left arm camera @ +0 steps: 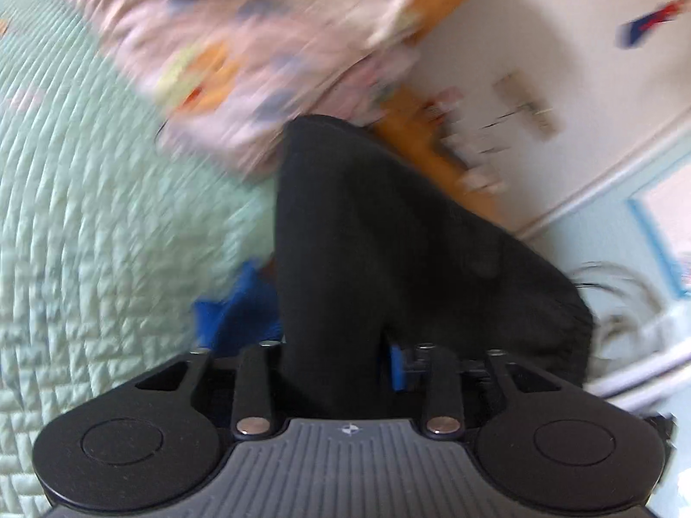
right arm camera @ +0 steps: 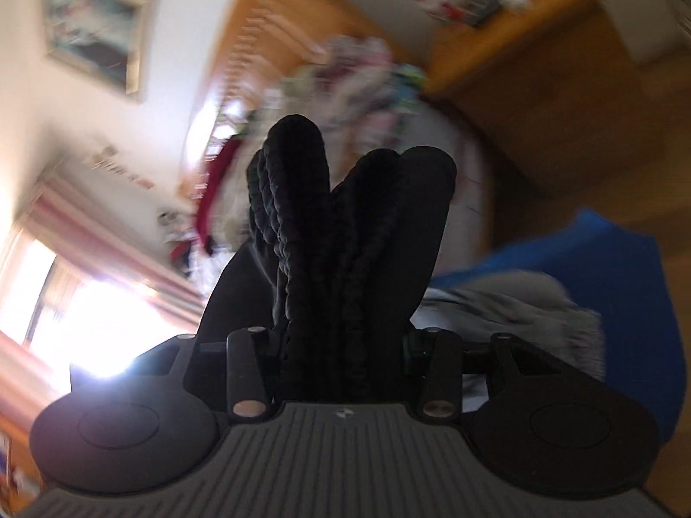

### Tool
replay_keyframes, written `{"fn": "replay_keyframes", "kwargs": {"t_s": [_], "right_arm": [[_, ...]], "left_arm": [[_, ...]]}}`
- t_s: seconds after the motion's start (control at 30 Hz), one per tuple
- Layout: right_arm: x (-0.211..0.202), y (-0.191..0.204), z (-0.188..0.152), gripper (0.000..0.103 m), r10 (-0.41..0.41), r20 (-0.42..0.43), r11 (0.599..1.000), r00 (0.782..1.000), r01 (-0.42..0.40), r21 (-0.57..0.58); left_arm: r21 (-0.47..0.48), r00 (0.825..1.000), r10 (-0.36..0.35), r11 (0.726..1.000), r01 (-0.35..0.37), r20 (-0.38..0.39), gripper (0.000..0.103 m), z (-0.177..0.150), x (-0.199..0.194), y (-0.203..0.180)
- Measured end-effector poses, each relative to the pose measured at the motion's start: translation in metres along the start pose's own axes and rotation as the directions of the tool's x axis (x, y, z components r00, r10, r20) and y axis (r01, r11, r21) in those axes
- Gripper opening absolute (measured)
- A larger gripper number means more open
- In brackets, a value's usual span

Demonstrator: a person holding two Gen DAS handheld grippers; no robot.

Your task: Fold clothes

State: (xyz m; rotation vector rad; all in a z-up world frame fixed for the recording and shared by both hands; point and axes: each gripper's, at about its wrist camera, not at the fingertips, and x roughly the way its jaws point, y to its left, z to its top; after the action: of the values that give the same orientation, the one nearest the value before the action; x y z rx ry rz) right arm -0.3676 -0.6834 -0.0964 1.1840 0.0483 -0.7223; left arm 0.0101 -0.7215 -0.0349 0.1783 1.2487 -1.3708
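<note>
The black garment is being held in the air between both grippers; the left gripper is closing its fingers on a flat, smooth part of it, and the cloth is rising straight forward from the fingers and widening toward the right. The right gripper is clamping a bunched, ribbed part of the garment; the folds are standing up ahead of the fingers in two thick lobes. So the cloth is lying directly in front of both grippers, and neither is nearer. I cannot tell its long axis, because the rest is hidden and both views are blurred by motion.

The green quilt of the bed is lying to the left of the left gripper, with open room for laying the cloth flat; a patterned pile is occupying its far part. A blue cloth is lying at the right side.
</note>
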Motion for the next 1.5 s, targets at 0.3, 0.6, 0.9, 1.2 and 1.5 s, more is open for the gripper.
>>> {"fn": "replay_keyframes", "kwargs": {"t_s": [0.3, 0.6, 0.9, 1.2, 1.5], "right_arm": [[0.033, -0.058, -0.015, 0.059, -0.024, -0.019, 0.992, 1.0, 0.027, 0.122], [-0.045, -0.043, -0.015, 0.067, -0.034, 0.163, 0.98, 0.986, 0.002, 0.197], [-0.049, 0.137, -0.158, 0.091, 0.051, 0.155, 0.847, 0.987, 0.039, -0.53], [0.034, 0.327, -0.367, 0.091, 0.242, -0.319, 0.564, 0.917, -0.4, -0.722], [-0.008, 0.467, -0.571, 0.1, 0.328, -0.654, 0.201, 0.682, -0.727, -0.657]], "left_arm": [[-0.095, 0.996, -0.02, 0.995, 0.029, 0.091, 0.072, -0.026, -0.011, 0.061], [-0.049, 0.99, -0.01, 0.999, 0.018, 0.143, 0.077, -0.078, -0.1, 0.082], [-0.078, 0.88, 0.324, 0.945, -0.318, 0.346, 0.097, -0.226, -0.268, 0.131], [-0.411, 0.516, 0.751, 0.658, -0.63, 0.411, 0.101, -0.425, -0.464, 0.18], [-0.744, 0.289, 0.912, 0.407, -0.531, 0.292, 0.102, -0.588, -0.567, 0.217]]}}
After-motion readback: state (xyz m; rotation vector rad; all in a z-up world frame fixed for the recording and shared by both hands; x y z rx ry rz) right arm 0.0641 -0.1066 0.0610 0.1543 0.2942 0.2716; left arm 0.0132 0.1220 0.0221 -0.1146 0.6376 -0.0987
